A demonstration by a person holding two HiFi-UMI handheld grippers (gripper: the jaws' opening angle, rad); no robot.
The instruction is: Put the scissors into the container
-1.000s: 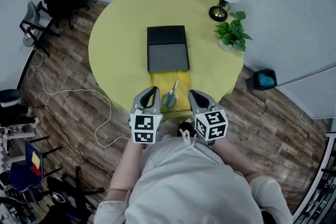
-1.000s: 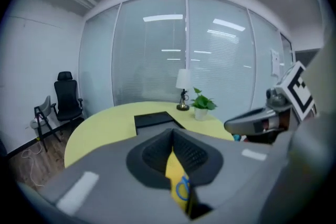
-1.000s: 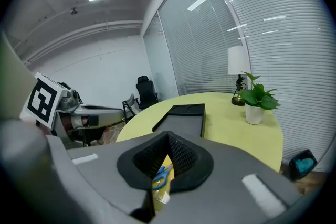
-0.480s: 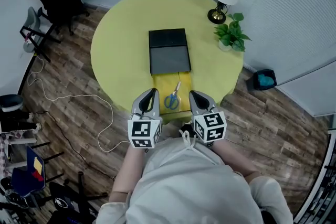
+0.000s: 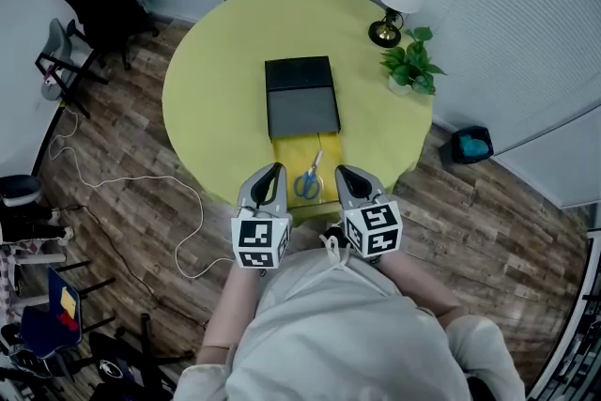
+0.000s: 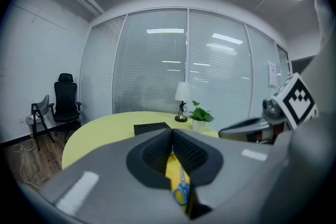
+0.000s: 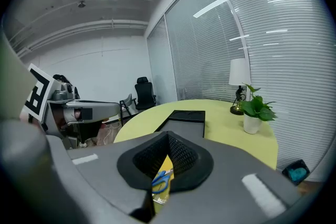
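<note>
Left tongs (image 5: 274,172) and right tongs (image 5: 344,172) are hanging side by side at the near edge of the round worktop (image 5: 216,99). Each pair is pressed shut on nothing, with only a thin slit showing between the pads in its own view. Over the last second almost nothing is shifting. Both pairs are staying closed and keeping to the same spot, and the left tongs are tipping up a little, so more ceiling is showing in their view.

The scissors (image 5: 307,178), blue-handled, are lying just where they were. They are resting flat on a yellow sheet (image 5: 291,148) at the near edge, between the two tips and slightly beyond them, blades pointing toward the middle of the worktop.

For the task, I'd judge this pause is bringing the scissors no nearer their place, since they are still sitting outside the container (image 5: 302,111). Either pair would need to part its pads before taking them.

That container, black and shallow, is sitting at the middle of the worktop with its near side touching or just beside the far end of the yellow sheet. Its far part is looking darker than the grey near part. Whether that is a folded-back lid or a second section I cannot tell. Nothing is showing inside it from above.
</note>
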